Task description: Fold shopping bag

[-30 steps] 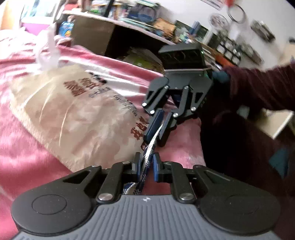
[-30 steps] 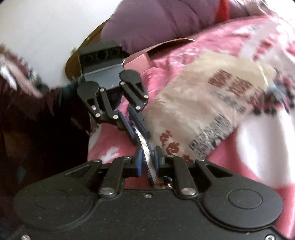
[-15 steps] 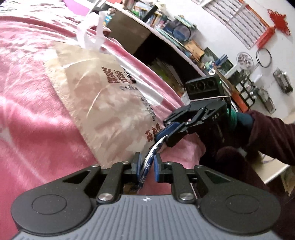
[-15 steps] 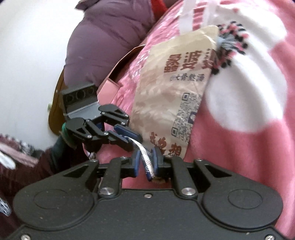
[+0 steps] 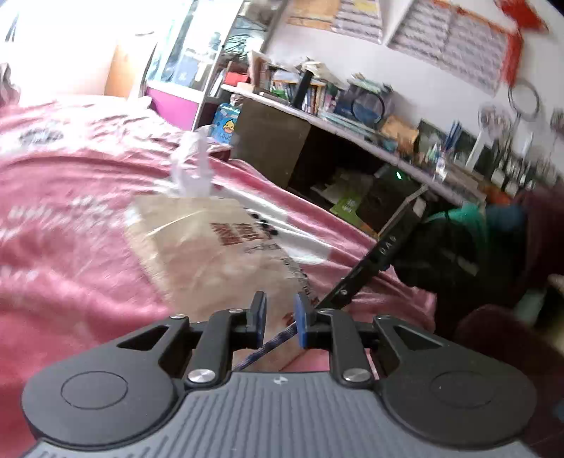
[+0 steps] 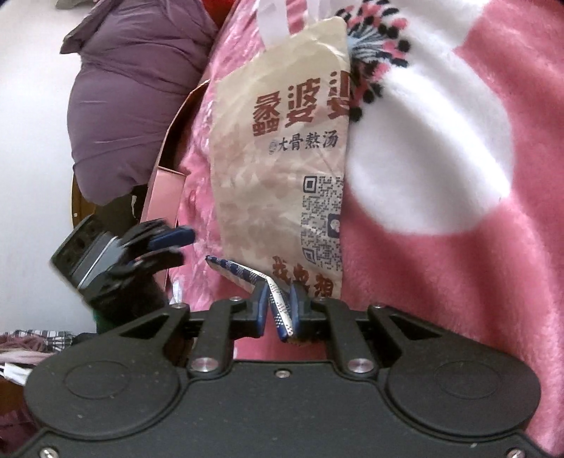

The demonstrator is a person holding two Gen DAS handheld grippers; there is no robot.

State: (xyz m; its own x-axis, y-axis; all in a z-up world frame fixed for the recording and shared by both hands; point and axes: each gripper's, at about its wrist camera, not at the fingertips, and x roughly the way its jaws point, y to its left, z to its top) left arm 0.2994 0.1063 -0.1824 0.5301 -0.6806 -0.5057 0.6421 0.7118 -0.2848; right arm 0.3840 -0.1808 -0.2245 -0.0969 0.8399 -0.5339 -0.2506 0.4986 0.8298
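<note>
A beige shopping bag (image 6: 282,165) with red-brown print and white handles (image 6: 289,17) lies flat on the pink blanket; it also shows in the left wrist view (image 5: 211,253). Its near edge has a blue-and-white patterned strip (image 6: 243,274). My right gripper (image 6: 278,310) is shut on that strip at the bag's near end. My left gripper (image 5: 278,313) is open, with the strip (image 5: 275,343) loose between its fingers. In the right wrist view the left gripper (image 6: 165,246) is off to the left of the bag, apart from the strip's free end.
A pink and white blanket (image 6: 440,246) covers the bed. A purple bundle (image 6: 134,98) and a pink box (image 6: 165,197) sit at the bed's left edge. A cluttered shelf (image 5: 352,116) and dark cabinet (image 5: 271,141) stand beyond the bed.
My left gripper has opened and let go of the strip, then moved away to the left. My right gripper still holds the strip at the bag's near end.
</note>
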